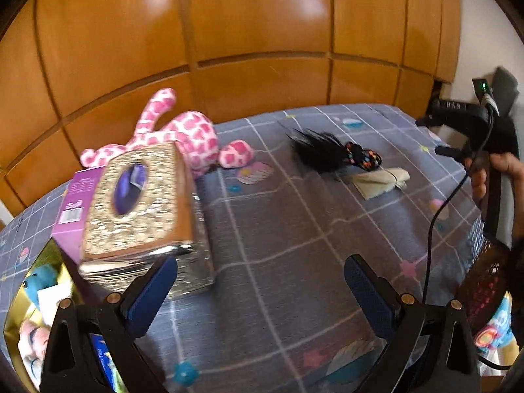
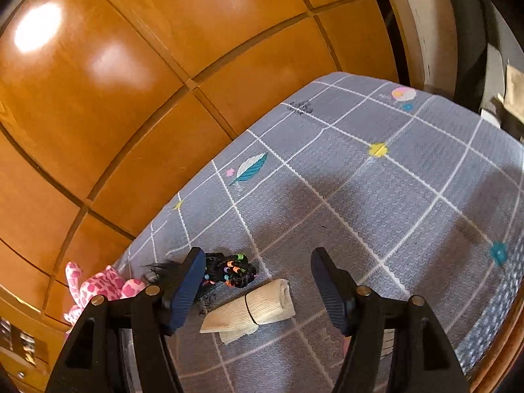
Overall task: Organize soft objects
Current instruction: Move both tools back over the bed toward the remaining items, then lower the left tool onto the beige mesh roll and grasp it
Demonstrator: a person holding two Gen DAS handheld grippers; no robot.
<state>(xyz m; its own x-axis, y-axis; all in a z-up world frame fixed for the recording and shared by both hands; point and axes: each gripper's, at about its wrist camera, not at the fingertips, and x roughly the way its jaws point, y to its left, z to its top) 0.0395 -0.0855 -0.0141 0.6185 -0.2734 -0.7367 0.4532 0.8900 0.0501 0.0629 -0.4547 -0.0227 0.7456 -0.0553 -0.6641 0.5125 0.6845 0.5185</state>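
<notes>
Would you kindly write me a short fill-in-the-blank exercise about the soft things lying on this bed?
1. The spotted plush toy is white and ____.
2. The beige rolled cloth is tied round with a thin ____ band.
3. The black hairpiece lies ____ the wooden wall than the cloth does.
4. Both the left tongs and the right tongs stand ____, holding nothing.

Missing words: pink; black; nearer; open
</notes>
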